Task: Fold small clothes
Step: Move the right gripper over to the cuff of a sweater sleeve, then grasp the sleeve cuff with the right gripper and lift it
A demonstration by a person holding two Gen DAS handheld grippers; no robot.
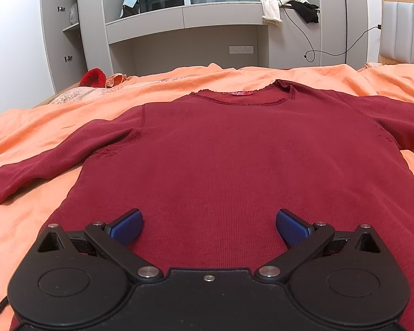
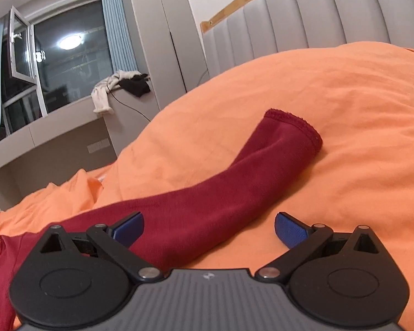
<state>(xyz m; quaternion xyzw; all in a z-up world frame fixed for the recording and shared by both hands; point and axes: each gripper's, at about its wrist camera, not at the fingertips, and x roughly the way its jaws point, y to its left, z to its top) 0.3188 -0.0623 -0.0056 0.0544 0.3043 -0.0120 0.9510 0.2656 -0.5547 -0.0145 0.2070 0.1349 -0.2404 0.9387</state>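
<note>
A dark red long-sleeved top lies spread flat on the orange bedsheet, collar and pink label at the far end, sleeves out to both sides. My left gripper hovers open over the lower middle of the top's body, blue pads wide apart with nothing between them. In the right wrist view, one sleeve stretches away up the sheet to its scalloped cuff. My right gripper stands open above the sleeve's near part, its left pad over the fabric, its right pad over the bare sheet.
A grey padded headboard with a wooden frame rises behind the bed. Grey cabinets and a window ledge carry white and black clothes and a dangling cable. A red item sits at the bed's far left corner.
</note>
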